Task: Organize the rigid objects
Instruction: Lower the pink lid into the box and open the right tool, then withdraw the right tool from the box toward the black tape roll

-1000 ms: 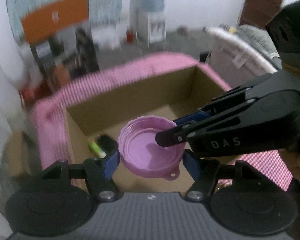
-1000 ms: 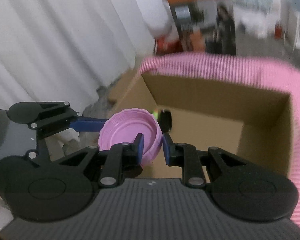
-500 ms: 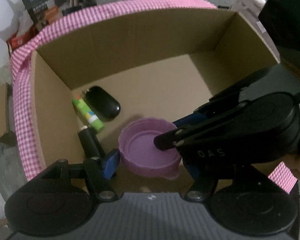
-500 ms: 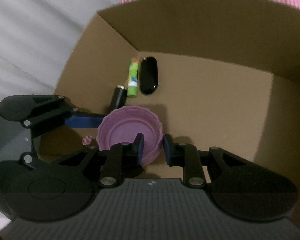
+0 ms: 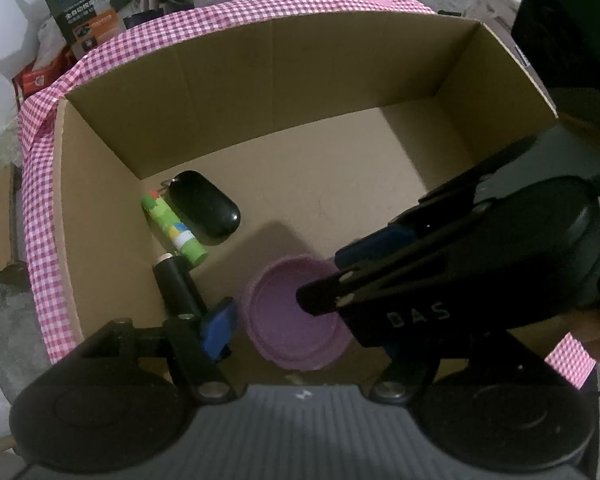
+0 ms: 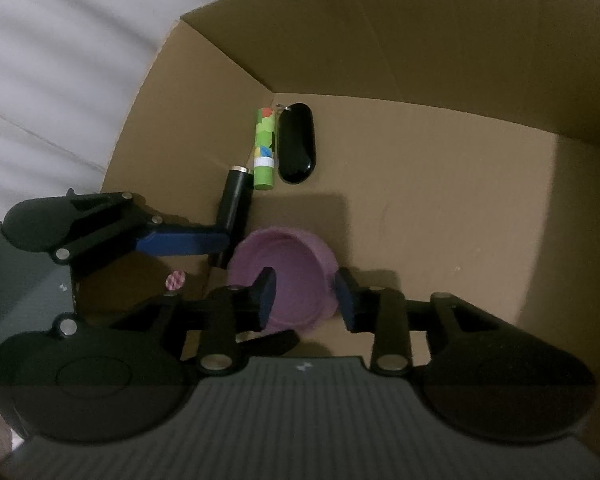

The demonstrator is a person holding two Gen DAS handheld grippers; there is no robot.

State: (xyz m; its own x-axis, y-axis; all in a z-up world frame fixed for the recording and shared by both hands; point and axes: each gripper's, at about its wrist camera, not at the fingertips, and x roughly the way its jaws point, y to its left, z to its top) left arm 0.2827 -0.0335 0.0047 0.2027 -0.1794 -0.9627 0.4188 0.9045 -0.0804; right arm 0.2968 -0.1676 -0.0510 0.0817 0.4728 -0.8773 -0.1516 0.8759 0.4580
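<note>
The purple lid (image 6: 284,276) lay rim-up on the floor of the box (image 5: 300,92), between the jaws of both grippers. The right gripper (image 6: 306,296) had just been opening: its pads stood apart, one inside the lid's wall and one outside, neither visibly pressing. The left gripper (image 5: 300,320) stood wide, its visible blue pad (image 5: 218,330) clear of the lid's edge; its other pad was hidden behind the right gripper. Judged step: release of the lid into the box. The next move would call for lifting both grippers straight up without catching the rim. Beyond the jaws lay a black tube (image 6: 234,200), a green stick (image 6: 264,148) and a black fob (image 6: 296,142). Only the left view showed the checked cloth (image 5: 36,216) around the box; only the right view showed the right jaws' gap.
</note>
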